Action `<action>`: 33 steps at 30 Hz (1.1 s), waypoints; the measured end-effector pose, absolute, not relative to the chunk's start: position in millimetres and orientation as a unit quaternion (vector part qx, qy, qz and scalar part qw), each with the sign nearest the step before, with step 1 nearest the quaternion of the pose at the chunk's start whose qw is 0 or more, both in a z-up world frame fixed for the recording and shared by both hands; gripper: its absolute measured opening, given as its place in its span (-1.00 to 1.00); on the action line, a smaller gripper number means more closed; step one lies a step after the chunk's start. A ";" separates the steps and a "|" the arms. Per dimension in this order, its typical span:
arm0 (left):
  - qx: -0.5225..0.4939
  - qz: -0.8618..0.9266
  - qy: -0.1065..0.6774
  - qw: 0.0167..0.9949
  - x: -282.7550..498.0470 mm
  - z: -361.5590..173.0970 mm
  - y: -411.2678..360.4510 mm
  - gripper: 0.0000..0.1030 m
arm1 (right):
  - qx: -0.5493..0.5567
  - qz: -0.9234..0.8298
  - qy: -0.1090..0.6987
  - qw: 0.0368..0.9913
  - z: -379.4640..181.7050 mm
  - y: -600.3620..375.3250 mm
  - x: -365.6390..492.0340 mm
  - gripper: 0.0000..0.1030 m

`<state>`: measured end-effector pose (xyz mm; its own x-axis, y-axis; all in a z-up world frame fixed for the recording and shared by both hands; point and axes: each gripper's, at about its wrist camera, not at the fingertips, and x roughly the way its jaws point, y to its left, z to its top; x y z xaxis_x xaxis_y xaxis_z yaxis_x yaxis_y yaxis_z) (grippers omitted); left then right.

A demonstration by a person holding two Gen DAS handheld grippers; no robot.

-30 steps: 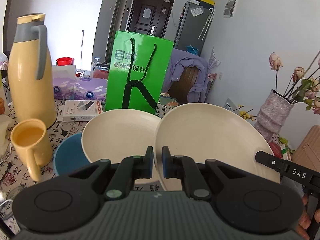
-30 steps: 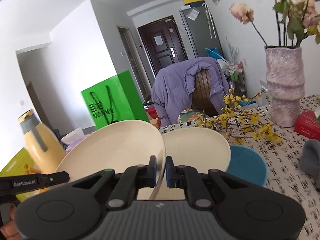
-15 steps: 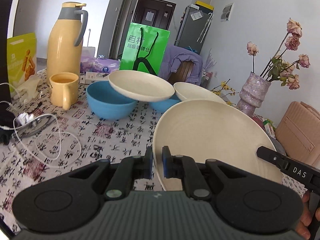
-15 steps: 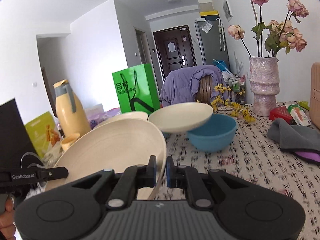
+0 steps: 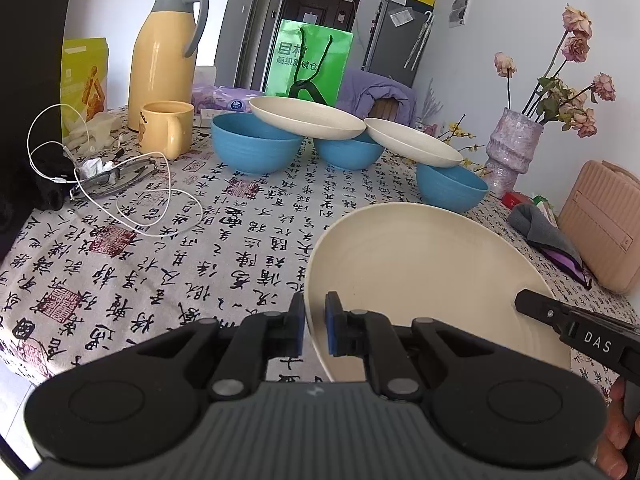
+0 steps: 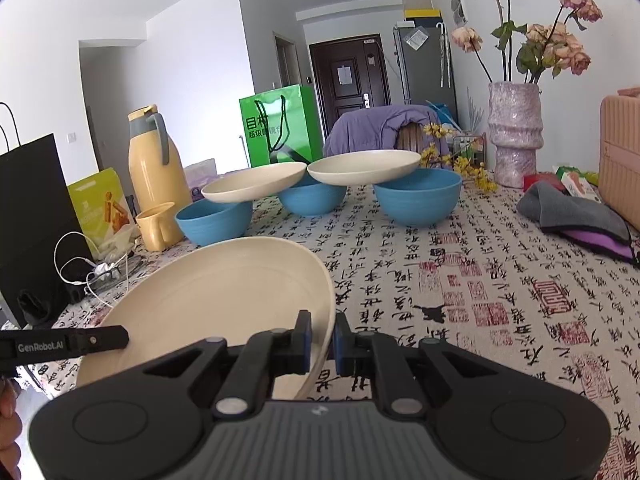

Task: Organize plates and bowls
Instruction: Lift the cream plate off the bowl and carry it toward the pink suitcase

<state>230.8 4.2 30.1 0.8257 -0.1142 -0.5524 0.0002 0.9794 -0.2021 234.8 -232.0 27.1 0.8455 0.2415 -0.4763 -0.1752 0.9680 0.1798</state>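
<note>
- My left gripper [image 5: 314, 330] pinches the near left rim of the cream plate [image 5: 432, 280]; both blue pads press on the rim.
- My right gripper [image 6: 322, 338] pinches the opposite rim of the same plate, pads pressed on either side of its edge.
- The plate is carried between both grippers, tilted, above the near part of the calligraphy-print tablecloth [image 5: 160, 272].
- Three blue bowls stand in a row at the far side: left bowl [image 5: 256, 144], middle bowl [image 5: 348, 154], right bowl [image 5: 452, 190].
- A second cream plate [image 5: 306, 118] bridges the left and middle bowls; a third cream plate [image 5: 412, 142] bridges the middle and right bowls.
- A yellow mug [image 5: 166, 128] stands just left of the left bowl, with a yellow thermos jug [image 5: 164, 52] behind it.
- A green paper bag [image 5: 308, 60] stands behind the bowls; a vase of dried roses [image 5: 512, 148] stands at the right.
</note>
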 end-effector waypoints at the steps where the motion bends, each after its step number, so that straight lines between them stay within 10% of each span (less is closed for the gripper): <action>1: -0.096 -0.029 0.294 0.951 230.7 30.2 3.1 -0.81 | 0.063 0.108 0.256 0.959 26.6 -231.2 234.0 -0.78; 33: -0.057 -0.141 0.364 0.919 335.9 -13.7 -172.1 -0.78 | 0.083 -0.032 0.309 0.947 -19.1 -396.3 301.0 -0.72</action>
